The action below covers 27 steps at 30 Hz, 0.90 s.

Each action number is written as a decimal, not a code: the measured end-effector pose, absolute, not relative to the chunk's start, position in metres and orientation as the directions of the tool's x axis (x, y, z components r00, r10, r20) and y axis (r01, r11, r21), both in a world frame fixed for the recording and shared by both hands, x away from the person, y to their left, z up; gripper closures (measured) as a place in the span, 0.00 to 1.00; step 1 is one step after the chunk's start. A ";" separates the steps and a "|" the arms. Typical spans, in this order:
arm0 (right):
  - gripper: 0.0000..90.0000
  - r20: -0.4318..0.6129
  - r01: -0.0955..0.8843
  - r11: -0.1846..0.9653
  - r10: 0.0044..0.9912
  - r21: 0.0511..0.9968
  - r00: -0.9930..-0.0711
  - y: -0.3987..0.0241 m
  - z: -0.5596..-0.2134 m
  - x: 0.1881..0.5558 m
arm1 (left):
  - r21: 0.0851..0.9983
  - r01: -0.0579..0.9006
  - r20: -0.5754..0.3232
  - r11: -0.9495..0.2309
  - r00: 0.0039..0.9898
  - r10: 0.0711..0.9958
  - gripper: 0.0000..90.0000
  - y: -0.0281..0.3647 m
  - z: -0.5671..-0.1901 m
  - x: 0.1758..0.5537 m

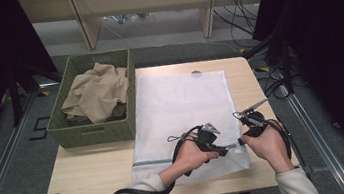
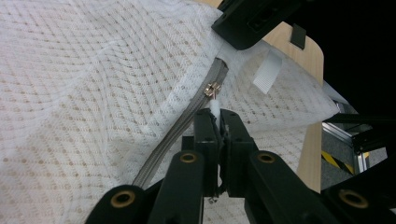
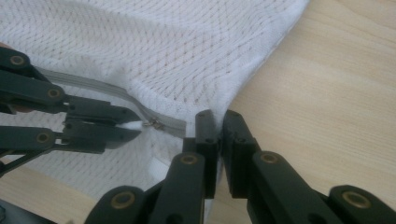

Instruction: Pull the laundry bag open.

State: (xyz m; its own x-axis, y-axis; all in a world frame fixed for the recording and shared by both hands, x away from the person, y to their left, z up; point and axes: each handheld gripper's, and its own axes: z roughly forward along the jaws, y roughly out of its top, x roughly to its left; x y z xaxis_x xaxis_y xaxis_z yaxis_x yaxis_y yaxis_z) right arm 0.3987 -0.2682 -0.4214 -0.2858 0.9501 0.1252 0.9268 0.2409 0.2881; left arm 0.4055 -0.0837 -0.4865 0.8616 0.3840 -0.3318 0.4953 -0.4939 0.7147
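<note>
A white mesh laundry bag point(image 1: 182, 111) lies flat on the wooden table point(image 1: 89, 173), with a grey zipper point(image 2: 180, 128) along its near edge. My left gripper point(image 2: 218, 114) is shut on the small white pull tab point(image 2: 215, 106) of the zipper slider point(image 2: 212, 89), close to the bag's near right corner. Right beside it, my right gripper point(image 3: 218, 117) is shut on the bag's mesh edge just past the end of the zipper point(image 3: 170, 125). In the high view the left gripper point(image 1: 228, 147) and right gripper point(image 1: 242, 140) almost meet at that corner. The left gripper point(image 3: 133, 125) comes in from the left of the right gripper view.
A green woven basket point(image 1: 96, 132) with a crumpled beige cloth point(image 1: 96, 89) stands at the table's left, touching the bag's side. A white label loop point(image 2: 268, 70) hangs from the bag. Bare wood lies to the right of the bag point(image 3: 327, 93). Cables trail on the floor behind.
</note>
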 end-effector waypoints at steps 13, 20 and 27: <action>0.96 0.123 0.929 0.239 0.951 0.283 -0.283 -0.271 -0.423 0.398 | 0.715 0.492 -0.331 -0.496 0.864 0.379 0.96 -0.071 -0.485 0.402; 0.96 0.119 0.930 0.232 0.954 0.284 -0.274 -0.272 -0.424 0.398 | 0.712 0.487 -0.318 -0.505 0.866 0.386 0.96 -0.065 -0.484 0.402; 0.96 0.111 0.931 0.233 0.956 0.283 -0.273 -0.273 -0.424 0.398 | 0.708 0.496 -0.317 -0.503 0.860 0.401 0.96 -0.057 -0.484 0.402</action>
State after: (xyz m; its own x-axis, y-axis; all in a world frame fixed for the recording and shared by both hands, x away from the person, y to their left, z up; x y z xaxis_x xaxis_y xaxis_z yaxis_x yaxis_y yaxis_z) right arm 0.3984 -0.2729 -0.4245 -0.2727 0.9557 0.1106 0.9306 0.2328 0.2826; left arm 0.4016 -0.0569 -0.4836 0.8595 0.4009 -0.3171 0.4957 -0.5027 0.7082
